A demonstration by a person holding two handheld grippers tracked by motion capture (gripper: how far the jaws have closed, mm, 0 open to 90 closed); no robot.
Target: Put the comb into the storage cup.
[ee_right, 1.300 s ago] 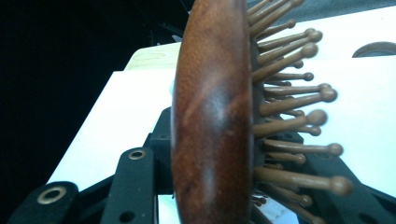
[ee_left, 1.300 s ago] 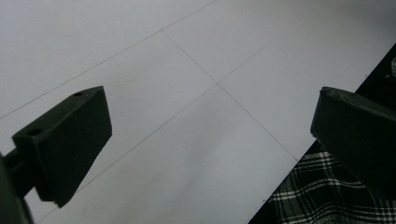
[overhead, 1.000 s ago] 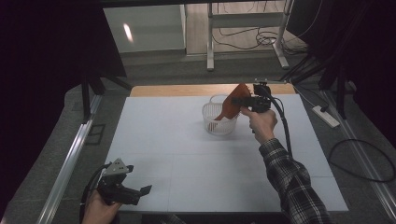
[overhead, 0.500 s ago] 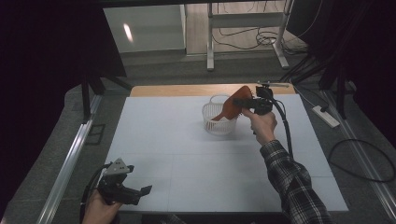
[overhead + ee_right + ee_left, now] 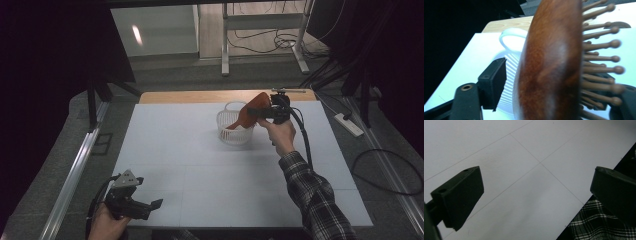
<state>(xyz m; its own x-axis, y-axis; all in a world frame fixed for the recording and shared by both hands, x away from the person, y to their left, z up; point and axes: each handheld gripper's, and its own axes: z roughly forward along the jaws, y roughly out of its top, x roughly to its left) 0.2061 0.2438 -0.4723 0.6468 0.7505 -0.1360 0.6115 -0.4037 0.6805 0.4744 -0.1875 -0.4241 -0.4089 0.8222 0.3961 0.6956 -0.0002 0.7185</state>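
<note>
Grip from the right gripper [image 5: 261,113] clamps the stiff, smooth reddish-brown wooden paddle hairbrush [image 5: 551,62] across its broad head, just above the white slatted plastic basket [image 5: 233,129]; left gripper [image 5: 145,205] gapes empty.

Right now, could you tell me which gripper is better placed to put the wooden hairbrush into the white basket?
The right gripper: it holds the hairbrush over the basket. The left gripper sits open and empty at the table's near edge.

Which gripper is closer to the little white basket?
The right. The right gripper holds the wooden hairbrush just over the white basket. The left gripper is open, far off at the table's near left corner.
</note>
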